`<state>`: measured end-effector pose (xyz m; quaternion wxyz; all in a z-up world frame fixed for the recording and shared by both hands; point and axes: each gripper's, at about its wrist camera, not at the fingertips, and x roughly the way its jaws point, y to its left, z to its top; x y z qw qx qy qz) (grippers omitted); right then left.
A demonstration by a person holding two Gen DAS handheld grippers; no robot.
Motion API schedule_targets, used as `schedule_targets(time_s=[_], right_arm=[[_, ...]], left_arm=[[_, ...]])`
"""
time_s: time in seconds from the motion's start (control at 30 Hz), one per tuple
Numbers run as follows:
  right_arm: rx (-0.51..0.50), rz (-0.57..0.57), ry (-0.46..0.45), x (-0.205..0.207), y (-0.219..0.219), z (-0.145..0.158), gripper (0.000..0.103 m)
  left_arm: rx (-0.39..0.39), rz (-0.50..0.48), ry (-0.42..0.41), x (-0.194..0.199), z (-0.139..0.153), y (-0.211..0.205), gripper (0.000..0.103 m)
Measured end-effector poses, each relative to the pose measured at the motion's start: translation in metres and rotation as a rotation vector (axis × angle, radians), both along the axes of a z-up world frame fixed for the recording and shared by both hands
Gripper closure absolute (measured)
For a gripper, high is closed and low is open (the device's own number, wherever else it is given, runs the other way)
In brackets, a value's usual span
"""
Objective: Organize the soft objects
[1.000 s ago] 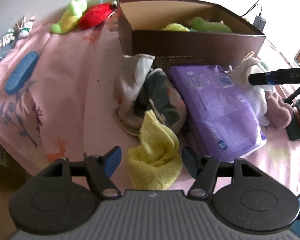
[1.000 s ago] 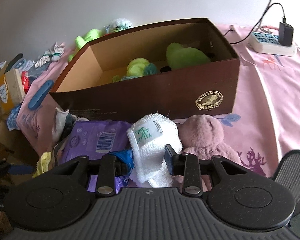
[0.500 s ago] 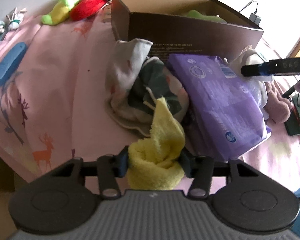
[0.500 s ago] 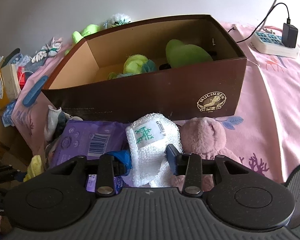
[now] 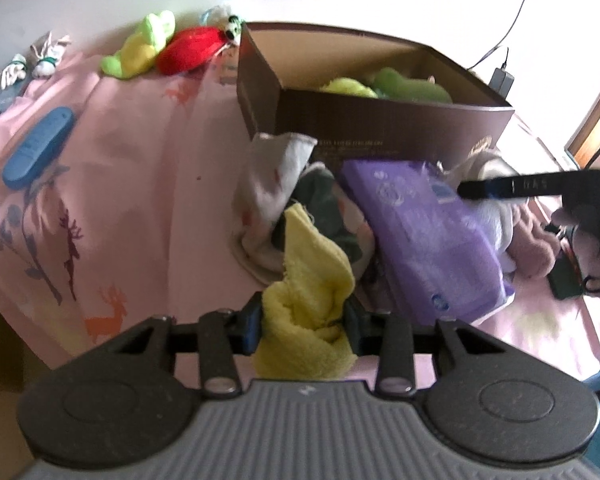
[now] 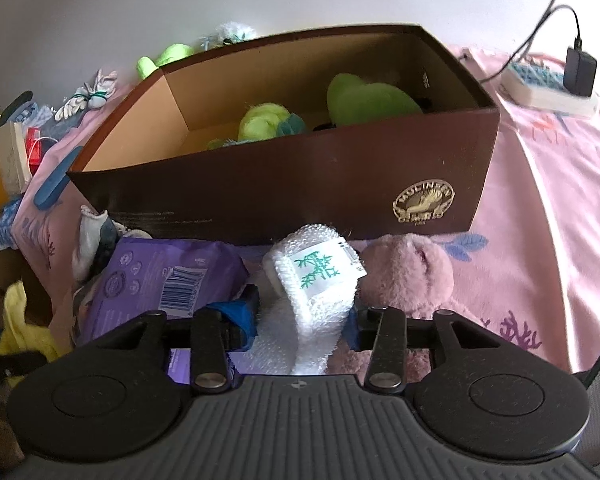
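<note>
Left wrist: your left tongs (image 5: pixel 303 317) clench yellow cloth (image 5: pixel 306 300), right tongs (image 6: pixel 302 322) white towel (image 6: pixel 314 292) (box (image 6: pixel 340 184) holds few toys; most remain outside).

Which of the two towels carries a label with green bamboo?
The white towel, between the right gripper's fingers; the yellow towel in the left gripper shows none.

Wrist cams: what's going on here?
A person is sorting soft things with two handheld grippers. The left gripper is shut on a yellow cloth, the right gripper on a white rolled towel. Both sit in front of the brown box, which already holds green plush toys.
</note>
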<state>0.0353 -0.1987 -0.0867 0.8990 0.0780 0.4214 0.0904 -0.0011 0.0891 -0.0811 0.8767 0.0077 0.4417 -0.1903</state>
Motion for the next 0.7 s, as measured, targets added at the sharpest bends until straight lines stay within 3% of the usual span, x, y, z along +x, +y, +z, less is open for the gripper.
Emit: schedule_targets(time_s=[0.3,0.7], right_arm=[[-0.021,0.003,-0.066,-0.014,-0.004,0.013,0.102],[0.02,-0.053,-0.137,-0.05,-0.013,0.032,0.103]], left_arm=[[-0.017,-0.012,-0.05,-0.004,0.019,-0.008,0.064],[-0.055,-0.059,-0.1,-0.012,0.04,-0.018,0.064]])
